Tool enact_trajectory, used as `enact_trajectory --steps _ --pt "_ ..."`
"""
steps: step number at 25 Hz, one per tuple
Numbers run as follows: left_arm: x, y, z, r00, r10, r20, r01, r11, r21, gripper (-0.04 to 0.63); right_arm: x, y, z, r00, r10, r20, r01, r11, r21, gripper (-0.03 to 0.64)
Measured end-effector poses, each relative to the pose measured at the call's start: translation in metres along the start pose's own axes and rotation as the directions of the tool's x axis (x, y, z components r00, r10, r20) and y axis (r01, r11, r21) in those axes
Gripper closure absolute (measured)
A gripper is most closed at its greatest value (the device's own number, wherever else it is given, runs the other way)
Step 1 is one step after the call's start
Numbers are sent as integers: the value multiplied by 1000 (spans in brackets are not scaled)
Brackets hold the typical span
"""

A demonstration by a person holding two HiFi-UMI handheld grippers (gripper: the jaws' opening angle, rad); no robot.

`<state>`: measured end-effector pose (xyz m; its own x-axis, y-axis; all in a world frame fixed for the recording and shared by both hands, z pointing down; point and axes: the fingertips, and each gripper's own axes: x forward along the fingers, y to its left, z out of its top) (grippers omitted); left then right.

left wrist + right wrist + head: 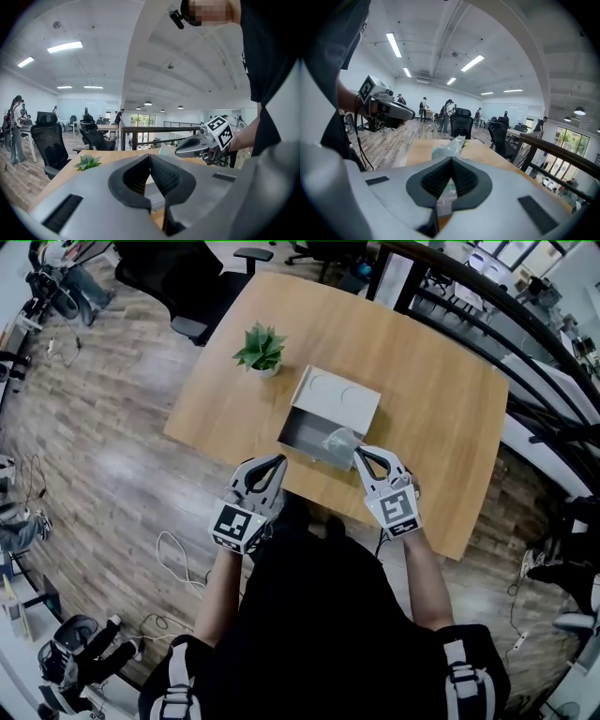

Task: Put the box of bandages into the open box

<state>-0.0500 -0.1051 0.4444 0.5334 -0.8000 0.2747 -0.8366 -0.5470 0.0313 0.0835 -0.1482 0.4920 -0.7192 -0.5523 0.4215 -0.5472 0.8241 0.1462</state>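
An open grey box (305, 434) with its lid (339, 396) folded back stands on the wooden table (441, 418). The box of bandages (339, 441), a pale packet in crinkled clear wrap, hangs over the open box's near right corner. My right gripper (359, 454) is shut on it. In the right gripper view the wrap (449, 148) sticks out past the closed jaws of that gripper (451, 160). To the left, my left gripper (278, 461) hovers at the table's near edge, shut and holding nothing; its jaws meet in the left gripper view (150, 157).
A small potted plant (261, 350) stands left of the grey box, also seen low on the table (88, 162). Black office chairs (202, 287) stand beyond the far table edge. A black railing (525, 343) runs along the right. Cables (173, 554) lie on the floor.
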Motion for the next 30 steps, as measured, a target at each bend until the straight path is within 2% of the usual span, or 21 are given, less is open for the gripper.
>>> enact_trajectory --steps 17,22,30 --pt "42 69 -1 990 -138 -5 138 990 2 572 74 5 4 996 -13 -87 13 1000 4 592" --pt "44 89 -6 986 -165 -16 165 986 5 572 92 7 -6 994 -28 -103 37 995 90 592" --pt "46 112 -15 978 -207 -23 207 978 0 572 120 15 -25 986 -44 -161 63 992 113 592"
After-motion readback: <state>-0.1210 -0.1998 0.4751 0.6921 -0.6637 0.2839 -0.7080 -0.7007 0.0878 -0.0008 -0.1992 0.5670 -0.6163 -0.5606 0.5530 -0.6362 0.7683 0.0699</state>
